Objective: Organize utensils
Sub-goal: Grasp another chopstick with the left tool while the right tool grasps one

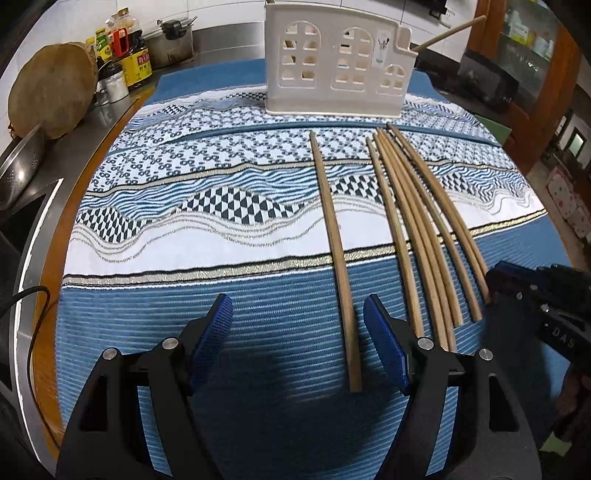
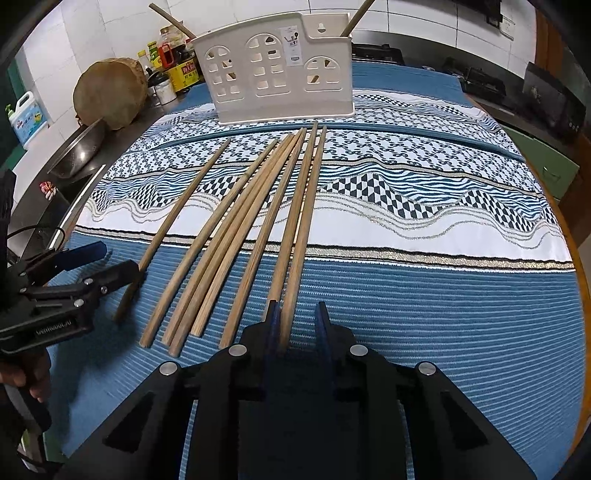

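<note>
Now, left gripper: open, straddling lone chopstick.
Right gripper: narrowed around rightmost chopstick; contact unclear.
Holder: far.

Patterned cloth on table, chopsticks, white holder

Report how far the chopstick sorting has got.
Done: two chopsticks already stand in the white holder. In hand: the right gripper straddles the rightmost chopstick on the cloth, jaws narrow; the left gripper hangs open around the lone chopstick. Left: seven chopsticks lie on the cloth.
</note>
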Available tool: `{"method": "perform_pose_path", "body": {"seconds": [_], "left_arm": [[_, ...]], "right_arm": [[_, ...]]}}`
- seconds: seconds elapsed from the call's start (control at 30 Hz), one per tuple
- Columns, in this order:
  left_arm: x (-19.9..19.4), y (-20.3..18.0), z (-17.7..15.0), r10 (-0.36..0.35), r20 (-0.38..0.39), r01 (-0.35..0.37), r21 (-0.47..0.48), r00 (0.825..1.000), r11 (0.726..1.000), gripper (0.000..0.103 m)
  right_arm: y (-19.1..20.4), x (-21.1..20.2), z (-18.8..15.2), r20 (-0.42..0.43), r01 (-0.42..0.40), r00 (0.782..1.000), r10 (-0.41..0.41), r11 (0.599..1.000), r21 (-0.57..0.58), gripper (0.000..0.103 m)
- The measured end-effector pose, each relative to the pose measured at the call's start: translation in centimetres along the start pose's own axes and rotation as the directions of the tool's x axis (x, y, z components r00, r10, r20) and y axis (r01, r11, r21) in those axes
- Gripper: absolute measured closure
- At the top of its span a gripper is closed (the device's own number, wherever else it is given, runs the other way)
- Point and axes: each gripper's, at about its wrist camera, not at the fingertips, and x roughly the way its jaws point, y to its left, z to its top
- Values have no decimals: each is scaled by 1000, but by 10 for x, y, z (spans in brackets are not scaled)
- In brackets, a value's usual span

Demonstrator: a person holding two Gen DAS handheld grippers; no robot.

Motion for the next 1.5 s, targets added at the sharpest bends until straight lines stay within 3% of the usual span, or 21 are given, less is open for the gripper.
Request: {"method": "perform_pose_path", "body": {"seconds": [0.37, 0.43, 0.73, 1.0, 1.3, 1.37, 1.5], "left_arm": [[5, 12, 0, 80, -6, -80, -38, 997, 996, 32], [4, 12, 0, 59, 9, -59, -49, 998, 997, 44], [3, -3, -2, -46, 44, 47, -19, 998, 999, 75], [3, -7, -7, -84, 45, 83, 22, 995, 996, 87], [3, -11, -9, -79, 48, 76, 74, 996, 994, 91], [2, -8, -7, -75, 42, 72, 65, 996, 995, 97], [-2, -4, -4, -88, 42, 86, 45, 995, 995, 97]], "right_arm": [[4, 5, 1, 14, 57, 998, -57, 997, -48, 93], [4, 5, 1, 17, 59, 998, -58, 997, -49, 93], [3, 4, 0, 25, 55, 998, -54, 997, -48, 94], [2, 4, 0, 27, 55, 998, -53, 997, -47, 95], [3, 3, 0, 30, 54, 998, -53, 997, -47, 95], [3, 3, -1, 30, 52, 998, -51, 998, -45, 95], [3, -5, -1, 42, 47, 998, -45, 998, -50, 96]]}}
